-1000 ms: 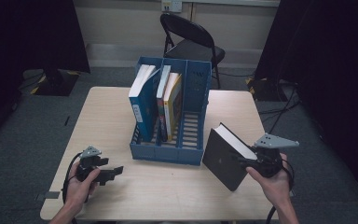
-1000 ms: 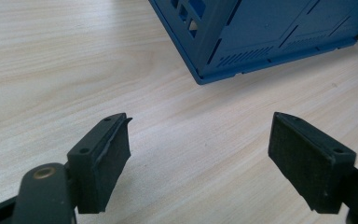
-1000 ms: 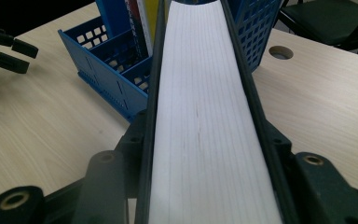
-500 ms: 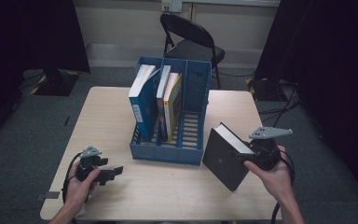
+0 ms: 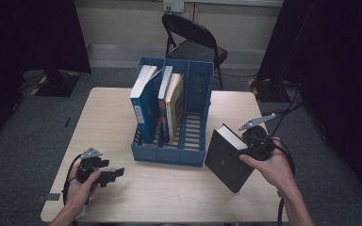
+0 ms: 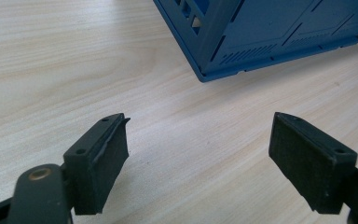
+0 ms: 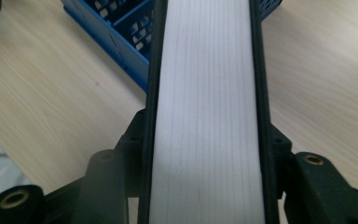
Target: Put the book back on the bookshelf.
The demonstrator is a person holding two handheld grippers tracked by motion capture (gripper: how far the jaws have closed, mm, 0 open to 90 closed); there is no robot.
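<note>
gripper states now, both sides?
Left gripper: open, holding nothing, low over the table.
Right gripper: shut on the black book, jaws on its two covers.

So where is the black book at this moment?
In the high view the black book is at the table's right side, clamped by the right tongs and tilted, just right of the blue file rack.

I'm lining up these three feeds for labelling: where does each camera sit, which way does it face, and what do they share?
High view: above the person's side, looking forward and down at the table; both hands and tongs show.
Left gripper view: rides the left tongs, open above bare wood, facing the blue rack.
Right gripper view: rides the right tongs, shut on the black book.
Shared: the rack and tabletop appear in all three.
</note>
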